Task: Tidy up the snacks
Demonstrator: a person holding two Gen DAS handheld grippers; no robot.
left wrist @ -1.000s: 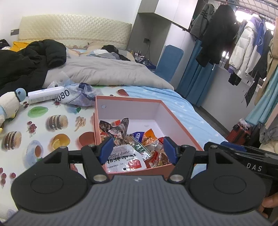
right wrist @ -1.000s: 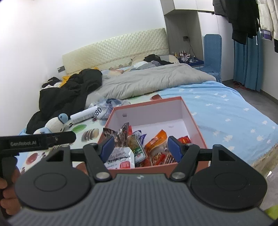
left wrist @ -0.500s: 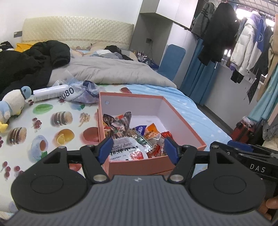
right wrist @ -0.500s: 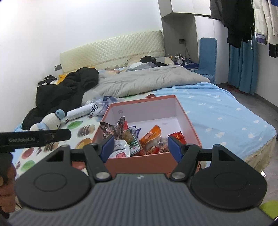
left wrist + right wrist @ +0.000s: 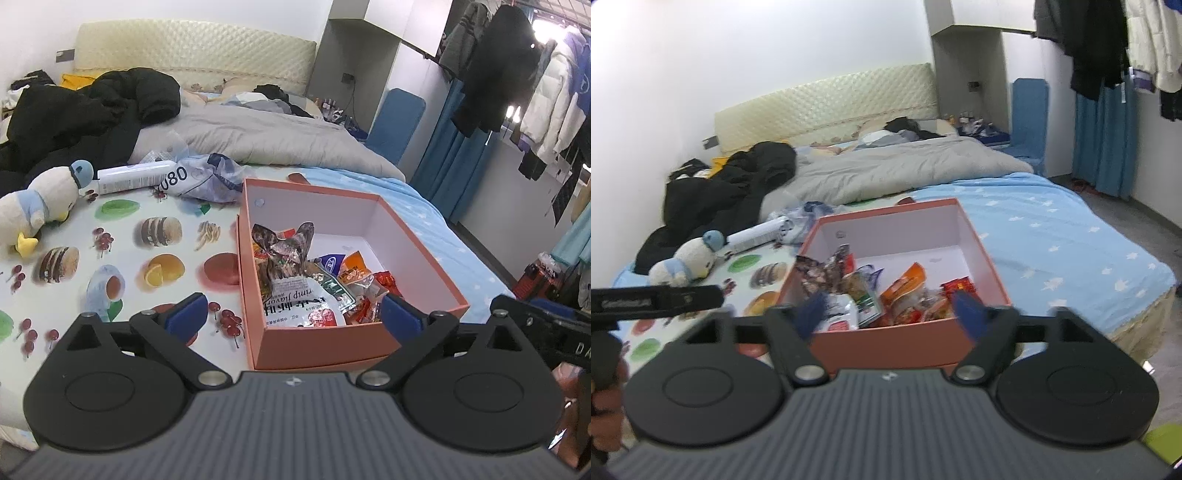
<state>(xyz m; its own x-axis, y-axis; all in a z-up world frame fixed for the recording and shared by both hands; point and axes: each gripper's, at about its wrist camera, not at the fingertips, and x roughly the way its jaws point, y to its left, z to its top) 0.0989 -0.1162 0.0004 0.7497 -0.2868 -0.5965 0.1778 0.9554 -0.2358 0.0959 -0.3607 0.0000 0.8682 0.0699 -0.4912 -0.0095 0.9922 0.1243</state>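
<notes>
An orange box [image 5: 325, 343] with a white inside stands on the bed, open at the top. Snack packets are heaped in its near half: a white packet [image 5: 295, 302], a dark crinkled packet [image 5: 284, 247] and an orange packet [image 5: 352, 266]. My left gripper [image 5: 293, 315] hangs just in front of the box; its jaws are opening and grip nothing. From the right wrist I see the same box [image 5: 886, 339] with an orange packet [image 5: 905, 284] and a red packet [image 5: 960, 286]. My right gripper [image 5: 891, 312] is also short of the box, its jaws opening on nothing.
A food-print mat [image 5: 110, 258] lies under the box. At the left are a plush penguin [image 5: 40, 199], a white tube [image 5: 129, 177] and a crumpled plastic bag [image 5: 210, 177]. A black jacket [image 5: 92, 110] and a grey duvet [image 5: 258, 136] lie behind. The blue sheet [image 5: 1052, 240] runs to the bed's right edge.
Both pairs of jaws have spread much wider apart. More of the box's front wall shows between the fingertips in both views. The snacks and the box have not moved.
</notes>
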